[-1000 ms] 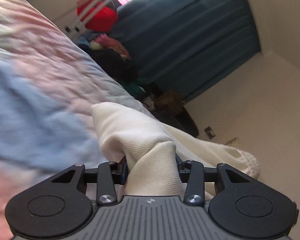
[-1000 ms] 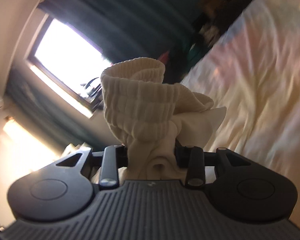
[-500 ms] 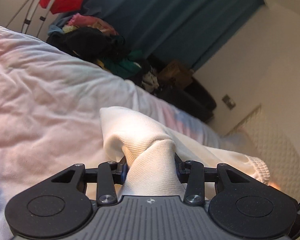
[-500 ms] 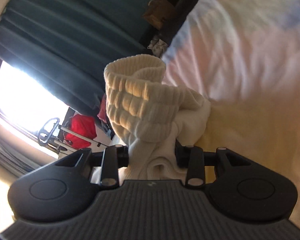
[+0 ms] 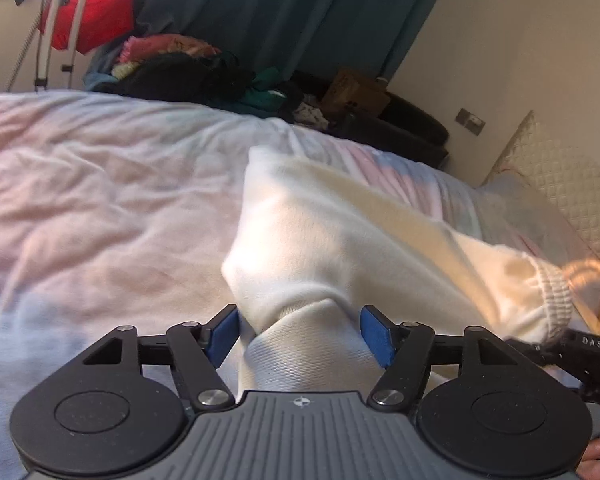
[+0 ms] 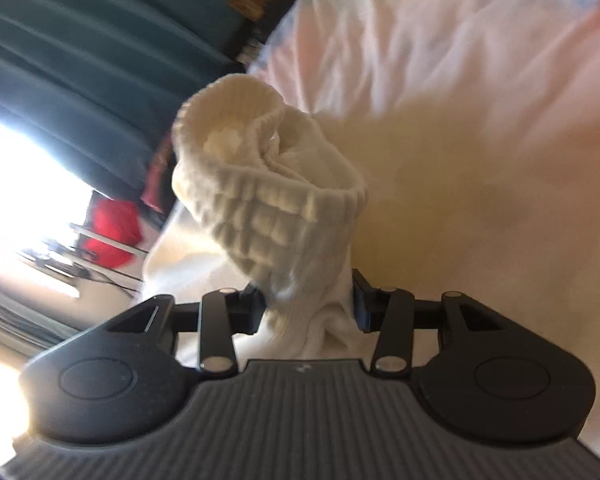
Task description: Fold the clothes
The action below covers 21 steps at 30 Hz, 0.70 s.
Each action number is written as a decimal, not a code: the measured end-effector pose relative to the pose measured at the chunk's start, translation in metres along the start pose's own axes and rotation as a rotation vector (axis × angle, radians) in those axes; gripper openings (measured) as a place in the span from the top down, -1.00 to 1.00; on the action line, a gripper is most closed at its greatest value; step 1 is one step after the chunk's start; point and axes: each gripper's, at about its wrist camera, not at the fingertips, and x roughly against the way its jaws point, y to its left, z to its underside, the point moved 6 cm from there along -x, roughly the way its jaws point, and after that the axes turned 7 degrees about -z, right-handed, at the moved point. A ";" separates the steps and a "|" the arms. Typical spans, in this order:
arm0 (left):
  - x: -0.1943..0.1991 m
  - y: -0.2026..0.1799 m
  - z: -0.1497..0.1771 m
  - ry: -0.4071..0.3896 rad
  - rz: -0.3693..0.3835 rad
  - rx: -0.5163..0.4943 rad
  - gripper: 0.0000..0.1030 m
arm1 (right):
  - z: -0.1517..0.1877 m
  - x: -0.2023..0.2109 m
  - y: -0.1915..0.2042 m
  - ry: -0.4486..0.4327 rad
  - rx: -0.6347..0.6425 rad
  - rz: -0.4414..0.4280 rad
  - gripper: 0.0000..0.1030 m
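A cream sweatshirt (image 5: 340, 236) lies stretched over the bed, its ribbed cuff (image 5: 552, 300) at the right. My left gripper (image 5: 300, 332) has its blue pads spread apart, with a bunch of the cream fabric lying between them. My right gripper (image 6: 308, 304) is shut on the sweatshirt's ribbed hem (image 6: 260, 184), which stands up in a curled bunch in front of the fingers. The rest of the garment (image 6: 460, 200) spreads over the bed behind it.
The bed has a rumpled pink, white and blue duvet (image 5: 100, 200). A pile of dark and coloured clothes (image 5: 188, 68) lies beyond the far edge. Teal curtains (image 5: 280, 8), a red bag (image 5: 92, 16) and a quilted headboard (image 5: 560, 176) stand around.
Both grippers have swung down toward the bed with the sweatshirt. My left gripper's pads have spread apart around the fabric. The right gripper keeps its hold on the hem.
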 end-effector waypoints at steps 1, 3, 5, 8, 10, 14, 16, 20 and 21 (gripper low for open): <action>0.012 -0.001 -0.005 -0.007 -0.008 0.006 -0.32 | 0.000 0.008 0.006 0.007 0.021 0.029 0.11; 0.040 -0.006 -0.015 -0.037 -0.006 0.010 -0.33 | 0.001 0.024 0.021 0.022 0.067 0.054 0.12; 0.068 -0.014 -0.024 -0.072 -0.002 -0.001 -0.36 | 0.004 0.043 0.039 0.039 0.117 0.040 0.11; 0.112 -0.029 -0.035 -0.120 -0.004 -0.028 -0.43 | 0.013 0.077 0.069 0.026 0.224 0.030 0.11; 0.141 -0.039 -0.039 -0.151 -0.013 -0.051 -0.58 | 0.016 0.098 0.087 0.004 0.298 0.026 0.11; 0.200 -0.060 -0.041 -0.213 -0.024 -0.099 -0.88 | 0.025 0.138 0.121 -0.032 0.423 0.006 0.11; 0.230 -0.069 -0.040 -0.247 -0.027 -0.118 -1.00 | 0.031 0.156 0.137 -0.053 0.479 -0.010 0.10; 0.284 -0.087 -0.034 -0.295 -0.071 -0.153 -1.00 | 0.044 0.199 0.164 -0.135 0.574 -0.041 -1.00; 0.295 -0.092 -0.031 -0.303 -0.071 -0.167 -1.00 | 0.048 0.210 0.170 -0.156 0.592 -0.044 -1.00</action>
